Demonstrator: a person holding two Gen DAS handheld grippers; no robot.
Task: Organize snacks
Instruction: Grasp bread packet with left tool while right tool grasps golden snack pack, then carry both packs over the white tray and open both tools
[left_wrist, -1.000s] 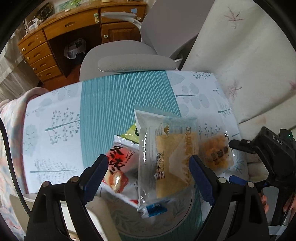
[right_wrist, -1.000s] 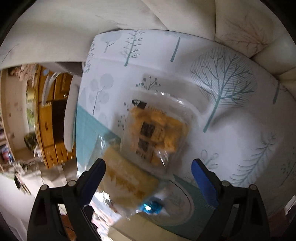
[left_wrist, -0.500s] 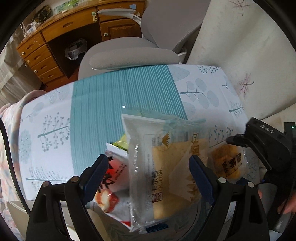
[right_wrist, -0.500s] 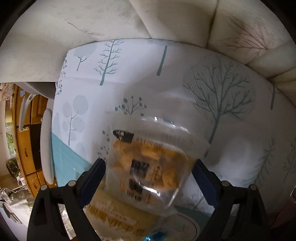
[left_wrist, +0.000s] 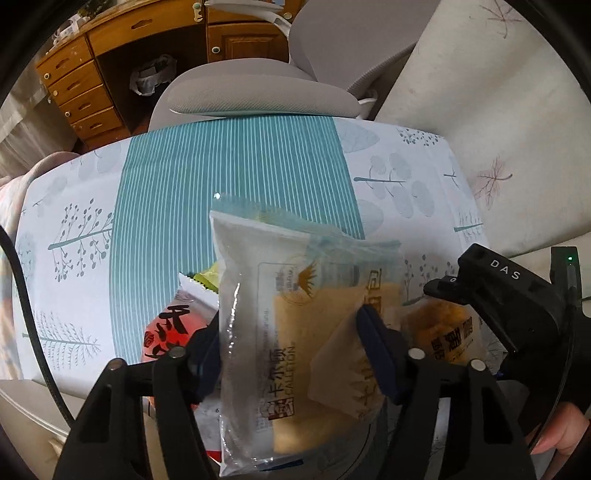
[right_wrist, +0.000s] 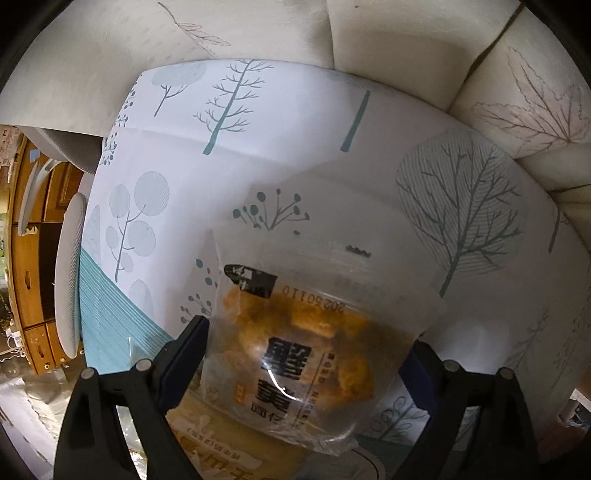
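The left gripper (left_wrist: 295, 350) has just been closing on a cake packet (left_wrist: 295, 332), and its pads now squeeze the middle. The packet looks light, soft and crinkly, so a gentle hold is best. The right gripper (right_wrist: 306, 354) is wide open around a clear bag of yellow snacks (right_wrist: 303, 354), not squeezing it. No box or basket shows.

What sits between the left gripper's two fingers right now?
The left wrist view shows the clear cake packet between the left gripper fingers, whose jaws have just been closing and now press its sides.
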